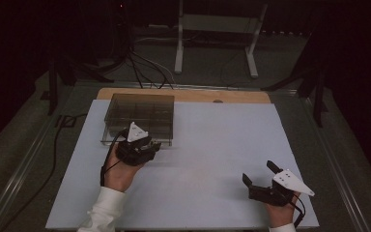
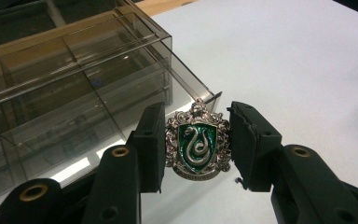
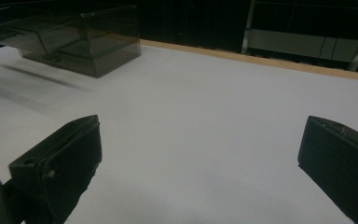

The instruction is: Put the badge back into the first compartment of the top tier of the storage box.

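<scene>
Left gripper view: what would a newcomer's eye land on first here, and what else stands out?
The silver crest badge with a green shield and a snake, clamped between the left gripper jaws just in front of the smoky clear compartment box. On the pale table, the right gripper rests open near the front right edge, holding nothing.

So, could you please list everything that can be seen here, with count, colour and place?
badge: one, silver with a green shield and a silver snake, between the left gripper's jaws, beside the box's near corner
box: one, clear smoky grey, with compartments, far left of the table
table: one, pale blue-white top, with a wooden strip at the far edge
stand: one, white, on the floor behind the table
cables: several, black, on the floor behind the table
left gripper: one, black, shut on the badge
right gripper: one, black, jaws wide apart, near right of the table
</scene>
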A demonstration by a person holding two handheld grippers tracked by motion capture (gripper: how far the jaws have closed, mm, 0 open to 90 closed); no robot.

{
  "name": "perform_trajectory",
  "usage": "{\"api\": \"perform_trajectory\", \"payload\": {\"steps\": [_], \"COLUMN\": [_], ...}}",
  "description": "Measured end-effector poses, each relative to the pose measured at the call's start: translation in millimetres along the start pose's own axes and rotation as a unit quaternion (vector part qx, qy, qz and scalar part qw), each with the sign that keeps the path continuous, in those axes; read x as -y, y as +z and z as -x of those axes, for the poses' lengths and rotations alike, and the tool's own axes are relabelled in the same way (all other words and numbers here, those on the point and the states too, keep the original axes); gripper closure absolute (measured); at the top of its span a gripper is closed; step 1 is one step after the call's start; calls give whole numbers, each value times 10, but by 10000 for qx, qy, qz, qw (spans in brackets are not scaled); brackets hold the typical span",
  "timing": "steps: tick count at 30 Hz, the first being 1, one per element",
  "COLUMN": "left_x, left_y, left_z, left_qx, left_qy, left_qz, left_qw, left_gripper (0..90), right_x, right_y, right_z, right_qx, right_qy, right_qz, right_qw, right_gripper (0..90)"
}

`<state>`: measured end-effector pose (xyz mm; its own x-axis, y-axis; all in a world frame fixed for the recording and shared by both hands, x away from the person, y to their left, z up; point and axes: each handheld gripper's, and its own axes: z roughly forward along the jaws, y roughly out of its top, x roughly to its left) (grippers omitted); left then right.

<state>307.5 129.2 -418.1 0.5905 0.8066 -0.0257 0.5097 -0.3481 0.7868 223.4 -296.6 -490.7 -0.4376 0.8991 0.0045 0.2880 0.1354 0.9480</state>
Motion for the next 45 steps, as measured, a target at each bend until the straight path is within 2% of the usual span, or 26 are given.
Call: {"api": "perform_trajectory", "payload": {"steps": [27,45], "left_x": [-59,-76], "left_y": [-88,-142], "left_z": [-177,-298], "left_qx": [-207,-379], "left_qy": [-76,-197], "left_qz": [73,146], "left_qw": [9997,9990], "left_gripper": [591,591], "right_x": [0,1], "right_y": [0,4], "right_z": [-8,-10], "right_qx": [-3,-9], "right_qy": [1,9], "right_qz": [-10,-5], "right_qw": [10000,10000], "right_gripper": [0,0]}}
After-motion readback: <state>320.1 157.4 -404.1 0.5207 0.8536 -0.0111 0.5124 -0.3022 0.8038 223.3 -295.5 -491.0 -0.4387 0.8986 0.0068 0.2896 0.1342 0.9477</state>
